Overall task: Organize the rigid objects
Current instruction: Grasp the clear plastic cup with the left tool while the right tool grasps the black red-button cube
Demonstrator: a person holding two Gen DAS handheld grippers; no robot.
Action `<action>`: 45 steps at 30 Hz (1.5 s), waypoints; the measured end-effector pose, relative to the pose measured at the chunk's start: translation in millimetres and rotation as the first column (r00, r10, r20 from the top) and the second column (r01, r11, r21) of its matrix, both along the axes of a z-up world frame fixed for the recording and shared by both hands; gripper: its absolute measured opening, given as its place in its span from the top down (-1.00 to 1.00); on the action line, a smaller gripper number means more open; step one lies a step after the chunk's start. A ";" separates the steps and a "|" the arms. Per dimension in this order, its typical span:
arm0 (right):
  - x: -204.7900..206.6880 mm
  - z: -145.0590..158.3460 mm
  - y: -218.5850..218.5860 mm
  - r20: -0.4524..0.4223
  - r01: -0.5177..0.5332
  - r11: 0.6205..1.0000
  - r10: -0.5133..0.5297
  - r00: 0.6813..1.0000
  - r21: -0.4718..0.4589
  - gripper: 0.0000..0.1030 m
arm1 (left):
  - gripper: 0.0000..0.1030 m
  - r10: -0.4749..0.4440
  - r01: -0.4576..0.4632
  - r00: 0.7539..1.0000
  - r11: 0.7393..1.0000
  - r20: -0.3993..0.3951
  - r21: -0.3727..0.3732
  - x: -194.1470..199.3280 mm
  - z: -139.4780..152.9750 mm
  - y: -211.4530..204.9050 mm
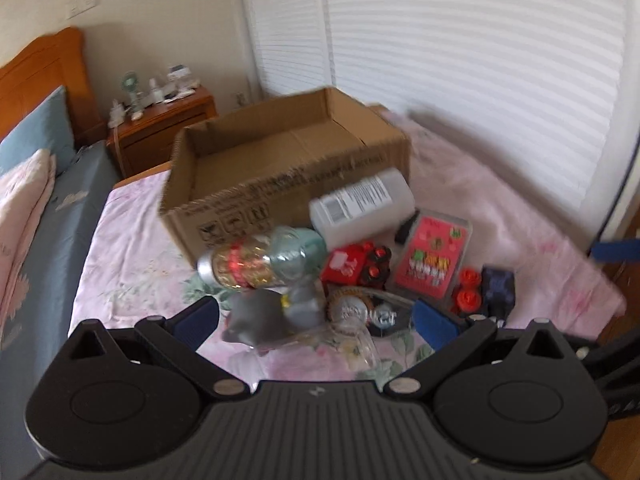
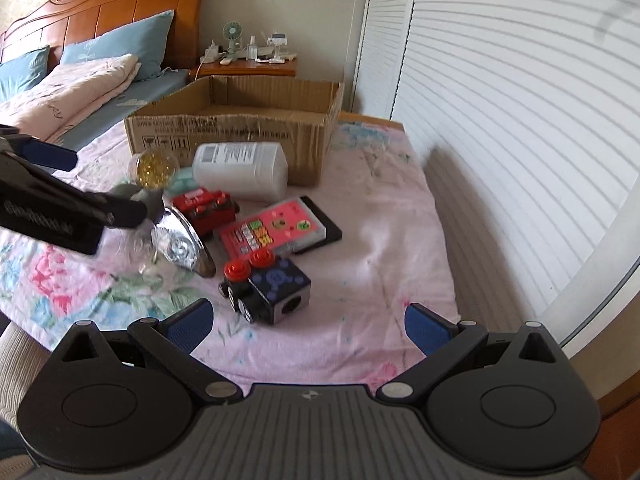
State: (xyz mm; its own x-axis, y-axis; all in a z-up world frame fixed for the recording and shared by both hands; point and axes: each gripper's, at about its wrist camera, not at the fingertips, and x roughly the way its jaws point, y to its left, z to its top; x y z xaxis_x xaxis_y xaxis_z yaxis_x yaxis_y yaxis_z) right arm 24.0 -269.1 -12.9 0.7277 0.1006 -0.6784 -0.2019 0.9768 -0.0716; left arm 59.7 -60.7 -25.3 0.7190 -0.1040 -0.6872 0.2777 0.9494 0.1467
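1. Left tongs (image 1: 316,320), spread wide, straddle a grey toy figure (image 1: 260,320) on the bed.
2. Right tongs (image 2: 306,320), likewise agape and empty, sit just before a black cube (image 2: 280,288).
3. The cardboard box (image 2: 240,128) stands beyond.

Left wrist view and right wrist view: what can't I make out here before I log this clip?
- Cardboard box: its floor is hidden by the near wall in the right wrist view.
- Grey toy: motion blur in the left wrist view; in the right wrist view the left gripper covers most of it.
- Printing on the white bottle: too small and blurred.
- Nightstand items: too small.
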 end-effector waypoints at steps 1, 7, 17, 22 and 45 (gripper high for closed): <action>0.4 -2.5 -2.0 -0.006 0.001 1.000 -0.001 1.000 0.009 -1.00 | -0.99 -0.007 0.007 1.000 1.000 0.003 0.021 0.1 -5.0 -2.1; 6.9 -11.4 -6.9 -0.028 -0.001 0.999 0.002 1.000 0.036 -1.00 | -0.99 0.002 -0.001 1.000 0.998 -0.016 0.071 1.5 -24.6 5.1; 23.3 -35.4 2.6 -0.064 -0.106 0.994 0.107 0.992 0.019 -1.00 | -0.99 0.067 -0.064 0.997 0.996 -0.042 0.067 -17.0 -30.9 49.1; 33.3 -43.1 5.2 -0.086 -0.162 0.987 0.163 0.983 0.020 -1.00 | -0.99 0.097 -0.098 0.990 0.995 -0.097 0.003 -16.1 -42.1 66.9; 65.2 -43.8 10.0 -0.107 -0.419 0.908 0.419 0.902 0.022 -1.00 | -0.99 0.113 -0.129 0.981 0.987 -0.155 -0.093 -8.7 -58.1 76.6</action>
State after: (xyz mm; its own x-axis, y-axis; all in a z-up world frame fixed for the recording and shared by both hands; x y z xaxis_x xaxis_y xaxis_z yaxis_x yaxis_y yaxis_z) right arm 89.2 -259.1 -56.7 0.5417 0.3792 -0.7502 -0.5992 0.8001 -0.0283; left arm 50.9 15.9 -83.4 0.6208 -0.0977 -0.7779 0.1713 0.9851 0.0129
